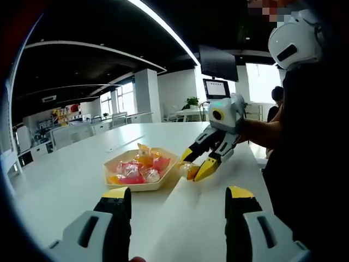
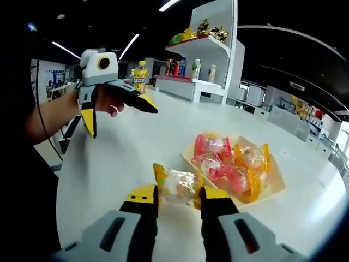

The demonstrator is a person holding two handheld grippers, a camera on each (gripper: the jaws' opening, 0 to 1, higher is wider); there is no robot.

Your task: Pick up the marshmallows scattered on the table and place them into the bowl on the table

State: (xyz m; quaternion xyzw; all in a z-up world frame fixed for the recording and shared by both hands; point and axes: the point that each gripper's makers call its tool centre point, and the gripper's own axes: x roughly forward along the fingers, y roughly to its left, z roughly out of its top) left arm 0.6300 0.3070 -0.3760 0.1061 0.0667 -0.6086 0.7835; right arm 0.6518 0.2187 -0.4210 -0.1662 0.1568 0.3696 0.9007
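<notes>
- Left gripper view: left gripper (image 1: 178, 203) spread, empty, near side of the bowl (image 1: 140, 170); right gripper (image 1: 198, 162) pinches a wrapped marshmallow (image 1: 190, 170) just right of the bowl.
- Right gripper view: jaws clamp the wrapper ends; lift clear of the rim, release over the pile.

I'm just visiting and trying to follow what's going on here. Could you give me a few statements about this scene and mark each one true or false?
1. The right claw has a wrapped marshmallow between its tips. True.
2. The bowl holds no sweets. False: it holds several wrapped marshmallows.
3. The left claw is open and holds nothing. True.
4. The marshmallow at the right claw already lies inside the bowl. False: it is on the table beside the bowl.
5. Bottles stand on a white shelf unit in the background. True.
</notes>
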